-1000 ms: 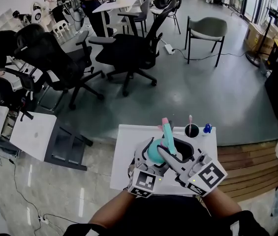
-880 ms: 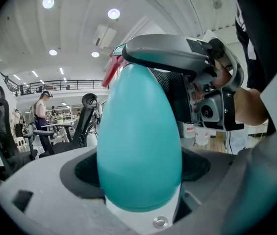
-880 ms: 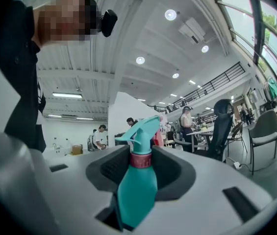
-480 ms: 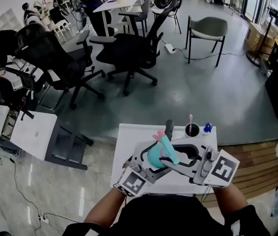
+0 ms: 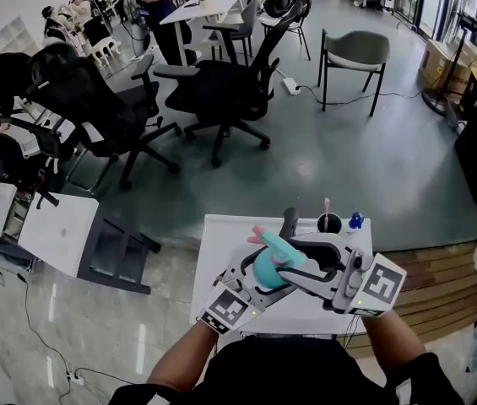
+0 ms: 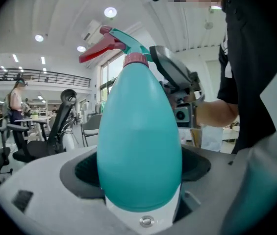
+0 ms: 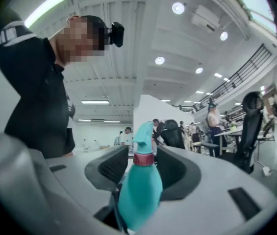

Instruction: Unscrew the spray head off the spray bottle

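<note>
A teal spray bottle [image 5: 263,272] is held up over the white table [image 5: 217,264]. My left gripper [image 5: 259,278] is shut on its fat body [image 6: 139,146]. The teal spray head [image 5: 273,246], with its pink trigger [image 6: 101,47], points left in the head view. A pink collar [image 7: 143,158] joins head and body. My right gripper [image 7: 144,169] reaches in from the right with its jaws around that collar. Those jaws have just been opening, and a thin gap shows between each pad [image 7: 113,167] and the collar.
A dark cup [image 5: 328,224] with a pink stick and a small blue object [image 5: 355,220] stand at the table's far edge. Black office chairs [image 5: 221,91] and a grey chair [image 5: 355,53] fill the floor beyond. A wooden platform [image 5: 428,281] lies at the right.
The spray head has swung from pointing away to pointing left. My right gripper has turned rightward and my left gripper has swung left with the bottle.
</note>
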